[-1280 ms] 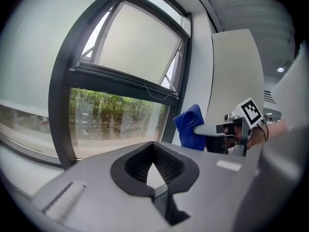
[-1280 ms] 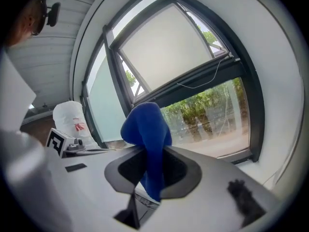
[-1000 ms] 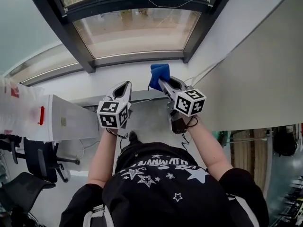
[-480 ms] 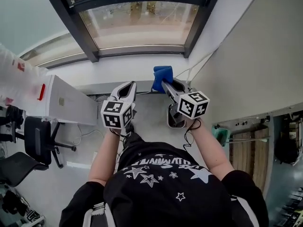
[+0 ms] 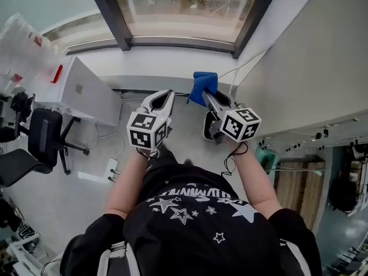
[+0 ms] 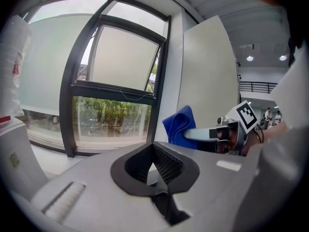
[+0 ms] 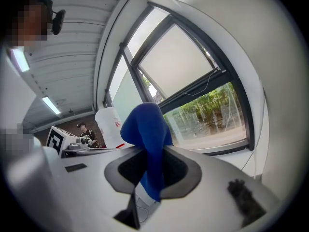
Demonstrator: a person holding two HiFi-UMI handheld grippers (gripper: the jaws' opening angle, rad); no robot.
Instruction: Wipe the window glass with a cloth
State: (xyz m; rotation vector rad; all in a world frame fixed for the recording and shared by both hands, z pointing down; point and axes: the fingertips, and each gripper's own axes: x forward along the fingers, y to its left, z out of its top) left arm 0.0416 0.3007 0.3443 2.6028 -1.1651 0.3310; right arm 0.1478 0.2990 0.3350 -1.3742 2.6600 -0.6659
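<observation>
Dark-framed window glass (image 5: 184, 10) fills the top of the head view, with a white sill and wall below it and a pale floor further down. Both grippers are held out in front of the person, side by side, short of the glass and not touching it. The left gripper (image 5: 165, 95) has its jaws pressed together with nothing between them. The right gripper (image 5: 208, 98) has its jaws clamped on a blue cloth (image 7: 145, 129), which bunches up above the jaw tips and hangs down through them; in the head view the cloth juts out ahead of that gripper, toward the lower right corner of the window frame. To the left stand a white cabinet (image 5: 86, 94) and a black office chair (image 5: 40, 148), and a power strip (image 5: 110, 167) lies on the floor.
</observation>
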